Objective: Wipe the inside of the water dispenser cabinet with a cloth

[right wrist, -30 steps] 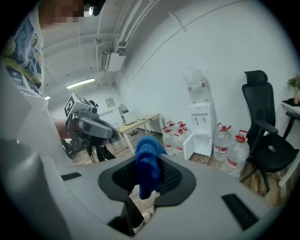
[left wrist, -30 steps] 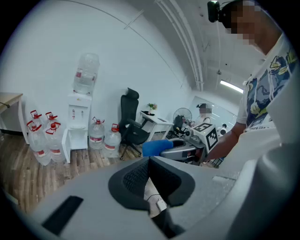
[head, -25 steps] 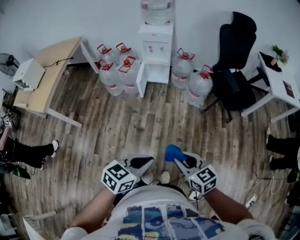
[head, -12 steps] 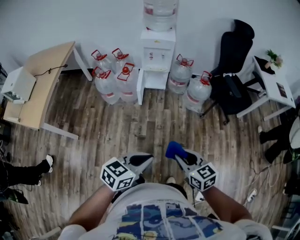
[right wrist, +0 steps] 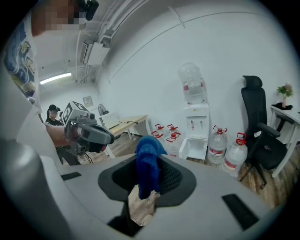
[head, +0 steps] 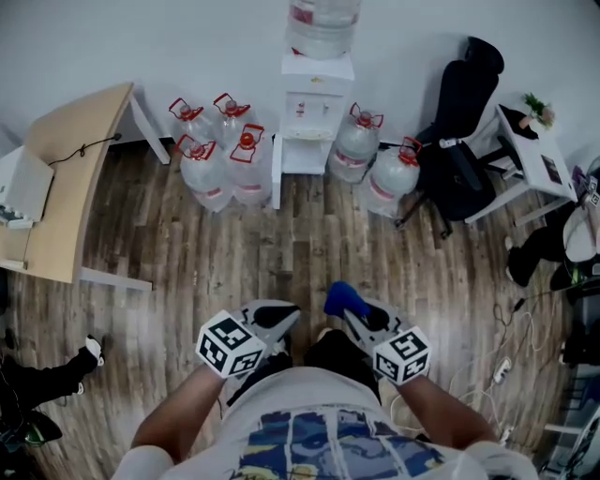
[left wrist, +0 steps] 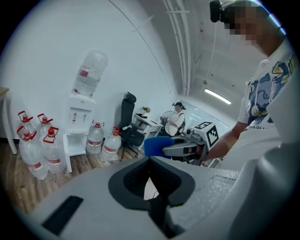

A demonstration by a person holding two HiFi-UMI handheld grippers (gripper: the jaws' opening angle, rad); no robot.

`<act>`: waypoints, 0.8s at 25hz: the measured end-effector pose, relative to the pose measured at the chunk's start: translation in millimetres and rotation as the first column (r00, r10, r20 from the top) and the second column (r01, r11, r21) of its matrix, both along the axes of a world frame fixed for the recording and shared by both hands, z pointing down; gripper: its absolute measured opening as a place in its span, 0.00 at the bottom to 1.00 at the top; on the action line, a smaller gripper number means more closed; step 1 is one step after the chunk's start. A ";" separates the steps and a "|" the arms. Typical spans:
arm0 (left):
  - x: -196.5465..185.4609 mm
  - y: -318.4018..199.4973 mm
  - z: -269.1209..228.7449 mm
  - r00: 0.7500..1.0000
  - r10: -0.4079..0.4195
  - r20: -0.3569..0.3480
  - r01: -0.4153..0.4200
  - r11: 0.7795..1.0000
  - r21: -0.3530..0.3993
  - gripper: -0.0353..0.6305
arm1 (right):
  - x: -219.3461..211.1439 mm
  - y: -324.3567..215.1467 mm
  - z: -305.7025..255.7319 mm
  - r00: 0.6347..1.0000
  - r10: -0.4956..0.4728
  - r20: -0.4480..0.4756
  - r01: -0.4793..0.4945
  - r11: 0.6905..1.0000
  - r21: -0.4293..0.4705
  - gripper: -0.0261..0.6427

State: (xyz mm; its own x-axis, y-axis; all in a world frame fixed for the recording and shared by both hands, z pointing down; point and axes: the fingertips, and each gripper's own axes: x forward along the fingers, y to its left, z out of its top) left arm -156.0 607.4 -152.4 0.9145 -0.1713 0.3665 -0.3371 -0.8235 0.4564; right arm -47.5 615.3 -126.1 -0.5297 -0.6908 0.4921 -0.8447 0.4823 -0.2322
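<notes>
Head view: a person stands on a grey-brown wood-plank floor (head: 234, 253) and holds both tools low in front of the torso, well apart from the white floor-standing water dispenser (head: 316, 94) against the far wall. The right gripper (head: 354, 317) has its jaws clamped on a crumpled blue cloth (head: 339, 298). In the right gripper view the cloth (right wrist: 147, 164) stands upright between the dark ribbed pads and bulges above them. The left gripper (head: 281, 319) carries nothing: in its own view the left gripper (left wrist: 150, 180) has its jaws drawn together, with only a sliver of floor visible between them. The dispenser bears an inverted clear bottle (head: 323, 19). Its lower cabinet (head: 307, 155) stands open, with the white cabinet door (head: 277, 171) swung outward on the left side. Clear water jugs with red caps (head: 216, 155) are grouped on the floor to the left of the dispenser, and two more jugs (head: 375, 164) stand to its right. A black office chair (head: 464, 141) stands beyond those two.
</notes>
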 end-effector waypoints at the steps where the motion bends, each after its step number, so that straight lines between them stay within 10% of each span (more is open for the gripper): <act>1: -0.1 -5.3 0.7 1.000 -0.004 -0.007 0.004 1.000 -0.006 0.06 | 0.4 -3.5 -0.3 1.000 0.007 -0.001 -0.007 1.000 -0.004 0.17; 20: 104.5 -178.7 9.3 0.997 -0.017 0.071 0.019 0.999 -0.029 0.06 | 79.1 -193.3 23.0 0.997 -0.057 0.047 0.059 0.998 -0.032 0.17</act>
State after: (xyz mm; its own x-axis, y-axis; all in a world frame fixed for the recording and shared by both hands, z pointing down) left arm -51.5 428.8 -143.2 0.8829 -0.1756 0.4354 -0.3842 -0.8033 0.4550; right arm 31.6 422.1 -103.1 -0.5907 -0.6420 0.4887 -0.8037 0.5215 -0.2865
